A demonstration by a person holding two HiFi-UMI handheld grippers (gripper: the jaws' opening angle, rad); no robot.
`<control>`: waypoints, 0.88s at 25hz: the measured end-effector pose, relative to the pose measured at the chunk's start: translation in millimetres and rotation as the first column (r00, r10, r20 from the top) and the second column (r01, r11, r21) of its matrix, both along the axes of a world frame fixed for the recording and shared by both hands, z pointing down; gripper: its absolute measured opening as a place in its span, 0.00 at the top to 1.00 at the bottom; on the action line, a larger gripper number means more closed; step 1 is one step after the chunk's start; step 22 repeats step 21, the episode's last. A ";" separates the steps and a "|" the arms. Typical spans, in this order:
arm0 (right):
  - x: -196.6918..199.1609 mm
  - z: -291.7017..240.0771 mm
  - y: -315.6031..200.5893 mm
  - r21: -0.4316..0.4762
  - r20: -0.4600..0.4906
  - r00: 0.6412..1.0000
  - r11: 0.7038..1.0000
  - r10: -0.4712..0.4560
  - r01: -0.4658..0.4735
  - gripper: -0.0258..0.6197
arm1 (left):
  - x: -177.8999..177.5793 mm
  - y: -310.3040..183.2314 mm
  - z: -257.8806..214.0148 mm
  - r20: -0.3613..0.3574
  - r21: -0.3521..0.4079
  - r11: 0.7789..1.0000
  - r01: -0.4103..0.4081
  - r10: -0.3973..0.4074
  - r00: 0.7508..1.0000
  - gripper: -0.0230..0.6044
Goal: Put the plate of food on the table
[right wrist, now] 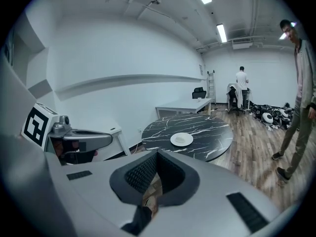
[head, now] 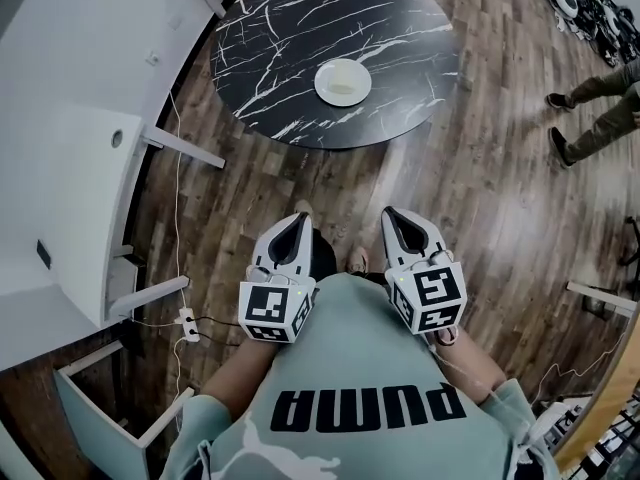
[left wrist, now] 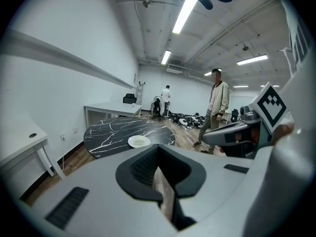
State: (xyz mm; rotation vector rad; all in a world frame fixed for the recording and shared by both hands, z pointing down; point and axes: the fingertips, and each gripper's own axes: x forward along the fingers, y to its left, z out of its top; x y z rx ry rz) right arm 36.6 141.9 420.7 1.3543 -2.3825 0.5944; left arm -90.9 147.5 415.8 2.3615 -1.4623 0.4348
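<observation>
A white plate [head: 343, 81] with pale food on it sits on the round black marble table [head: 270, 38], a little right of the table's middle. The plate [left wrist: 138, 141] also shows in the left gripper view, and the plate [right wrist: 181, 139] in the right gripper view, well ahead of the jaws. My left gripper [head: 298, 216] and right gripper [head: 392, 211] are held side by side close to my chest, over the wooden floor, short of the table. On both, the jaws are shut with nothing between them.
A white desk [head: 60, 168] runs along the left wall, with a power strip [head: 185, 320] and cable on the floor beside it. A person [head: 600, 118] stands to the right of the table. Clutter [head: 590, 3] lies on the floor at the far right.
</observation>
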 end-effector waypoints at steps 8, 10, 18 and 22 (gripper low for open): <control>8.0 -5.0 4.2 0.020 -0.008 1.000 1.000 0.000 0.000 0.95 | 5.3 4.7 -5.4 0.003 0.021 1.000 0.011 -0.011 1.000 0.95; 8.9 -6.5 3.3 0.025 -0.010 1.000 1.000 0.001 -0.001 0.95 | 7.0 4.0 -5.8 0.004 0.022 1.000 0.008 -0.008 1.000 0.95; 8.8 -2.8 -0.6 0.020 -0.018 1.000 1.000 0.003 -0.003 0.95 | 9.6 -0.6 -3.5 0.002 0.022 1.000 0.000 0.000 1.000 0.95; 7.7 -3.2 -3.0 0.020 -0.020 1.000 1.000 0.007 -0.006 0.95 | 7.5 -2.9 -3.2 0.001 0.020 1.000 -0.002 0.002 1.000 0.95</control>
